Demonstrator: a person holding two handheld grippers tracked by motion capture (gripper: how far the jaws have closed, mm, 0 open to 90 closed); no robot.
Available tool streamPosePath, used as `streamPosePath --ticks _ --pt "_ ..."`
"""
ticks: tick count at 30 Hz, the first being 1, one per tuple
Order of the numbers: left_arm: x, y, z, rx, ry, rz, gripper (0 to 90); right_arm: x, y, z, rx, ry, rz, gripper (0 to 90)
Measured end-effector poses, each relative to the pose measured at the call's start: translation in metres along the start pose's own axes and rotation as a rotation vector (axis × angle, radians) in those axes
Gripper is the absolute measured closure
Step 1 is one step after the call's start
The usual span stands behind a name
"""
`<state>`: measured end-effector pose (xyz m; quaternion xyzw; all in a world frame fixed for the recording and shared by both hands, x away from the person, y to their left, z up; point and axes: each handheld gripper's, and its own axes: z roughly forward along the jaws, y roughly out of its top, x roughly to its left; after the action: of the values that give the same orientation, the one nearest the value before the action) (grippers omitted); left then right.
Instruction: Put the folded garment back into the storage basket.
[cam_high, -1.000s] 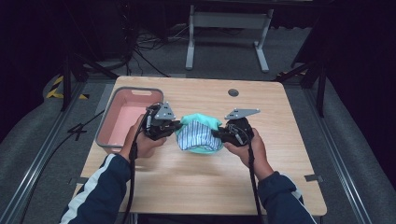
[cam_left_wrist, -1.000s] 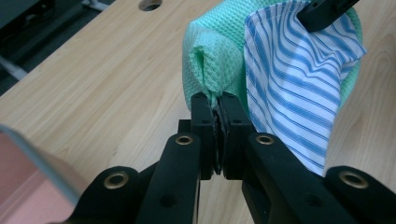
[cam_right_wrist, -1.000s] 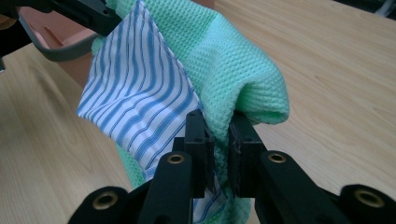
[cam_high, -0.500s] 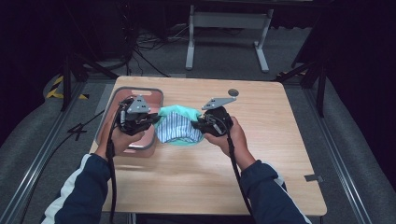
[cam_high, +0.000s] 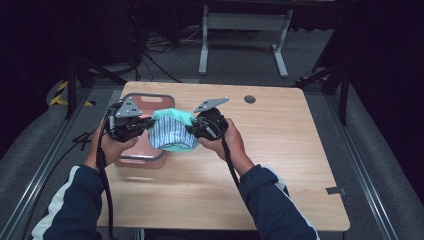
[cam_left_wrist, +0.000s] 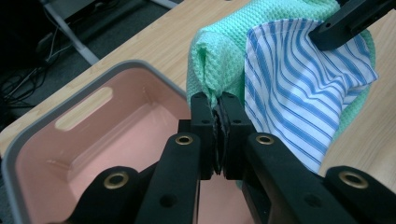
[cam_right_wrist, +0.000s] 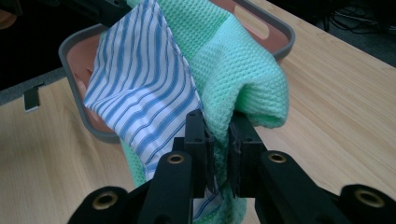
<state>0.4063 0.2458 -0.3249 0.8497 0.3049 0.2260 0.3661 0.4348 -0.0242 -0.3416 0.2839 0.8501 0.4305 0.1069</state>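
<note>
A folded cloth bundle (cam_high: 171, 131), mint green waffle weave with a blue-and-white striped piece, hangs in the air between my two grippers. My left gripper (cam_high: 145, 123) is shut on the green edge of the cloth (cam_left_wrist: 215, 70), with its jaws pinched tight over the pink bin (cam_left_wrist: 107, 135). At the opposite side my right gripper (cam_high: 192, 130) is shut on the cloth (cam_right_wrist: 238, 65) too, and the striped piece (cam_right_wrist: 140, 88) drapes to its left. The bundle hovers over the right rim of the pink bin (cam_high: 142, 157), which has a grey rim and sits at the table's left.
The wooden table (cam_high: 280, 150) has a round grommet hole (cam_high: 249, 99) near its far edge. The bin's inside (cam_left_wrist: 116, 140) is bare, with a handle slot in its wall. Dark floor, cables and a metal stand (cam_high: 240, 22) lie beyond the table.
Both grippers have carried the cloth bundle leftward from the table's middle to above the pink bin's right rim. Both stay shut on it throughout.
</note>
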Motion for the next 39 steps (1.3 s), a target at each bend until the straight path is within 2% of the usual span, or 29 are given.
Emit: streamPosePath --ticks 2,3,5,15,24,33,39 --pt "0.003 -0.003 -0.004 0.002 0.01 -0.001 86.3 0.002 0.004 0.004 -0.005 0.007 -0.001 80.1" --pt "0.005 -0.005 -0.007 -0.004 0.014 -0.02 86.3 0.003 0.005 0.006 -0.007 0.009 -0.003 80.1" --pt "0.006 -0.006 -0.008 -0.003 0.019 -0.013 86.3 0.005 0.007 0.008 -0.004 0.011 -0.009 80.1" --pt "0.02 -0.02 -0.023 -0.002 0.067 -0.047 86.3 0.017 0.025 0.032 -0.005 0.031 -0.016 80.1" --pt "0.03 -0.029 -0.034 0.003 0.104 -0.059 86.3 0.031 0.04 0.047 0.001 0.041 -0.034 80.1" --pt "0.038 -0.039 -0.04 0.026 0.123 -0.075 86.3 0.039 0.047 0.069 0.022 0.063 -0.039 80.0" --pt "0.044 -0.05 -0.035 0.049 0.127 -0.08 86.3 0.045 0.048 0.085 0.045 0.066 -0.047 79.8"
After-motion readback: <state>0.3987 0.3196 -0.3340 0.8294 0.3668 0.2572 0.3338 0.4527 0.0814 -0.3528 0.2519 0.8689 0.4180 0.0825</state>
